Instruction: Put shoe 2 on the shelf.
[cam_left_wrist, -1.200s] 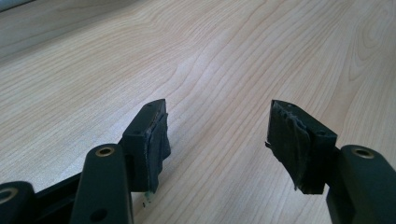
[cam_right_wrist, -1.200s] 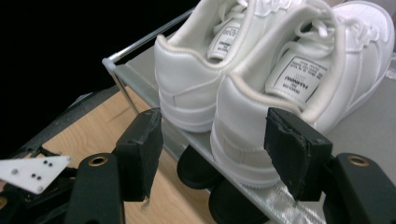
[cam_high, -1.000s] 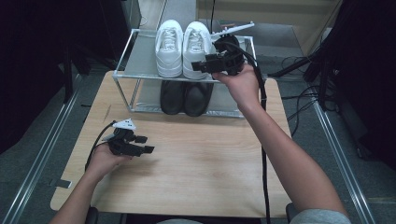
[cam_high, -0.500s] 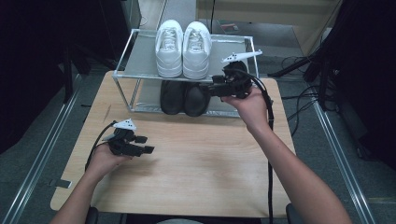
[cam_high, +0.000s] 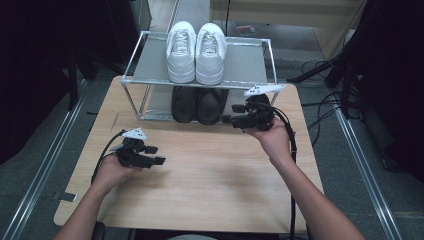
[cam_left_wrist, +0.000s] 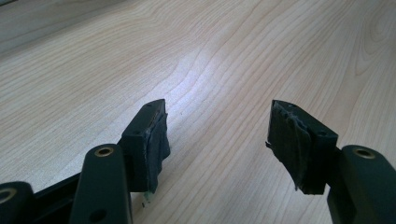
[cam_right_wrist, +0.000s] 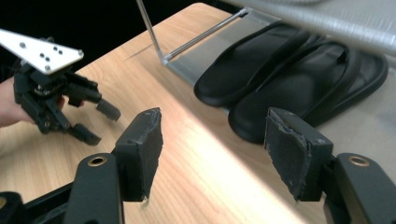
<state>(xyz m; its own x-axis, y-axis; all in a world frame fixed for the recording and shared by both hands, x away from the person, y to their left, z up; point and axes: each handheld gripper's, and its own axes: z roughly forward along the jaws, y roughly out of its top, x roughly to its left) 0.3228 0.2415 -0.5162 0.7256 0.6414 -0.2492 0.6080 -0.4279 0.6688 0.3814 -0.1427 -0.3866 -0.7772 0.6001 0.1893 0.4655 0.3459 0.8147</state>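
We see the black sandals (cam_high: 199, 105) paired on the rack's (cam_high: 131, 65) lower shelf, long axes running front to back, their far ends hidden under the upper shelf, where white sneakers (cam_high: 196, 52) stand. Our right tongs (cam_high: 226, 119) hang wide open and empty just beside them; the left tongs (cam_high: 154, 155), open and empty, rest on the bench (cam_high: 210, 190).

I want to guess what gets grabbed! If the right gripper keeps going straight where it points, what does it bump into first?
Probably the black flat sandals on the metal rack's lower shelf; the open right gripper points at their near edge.
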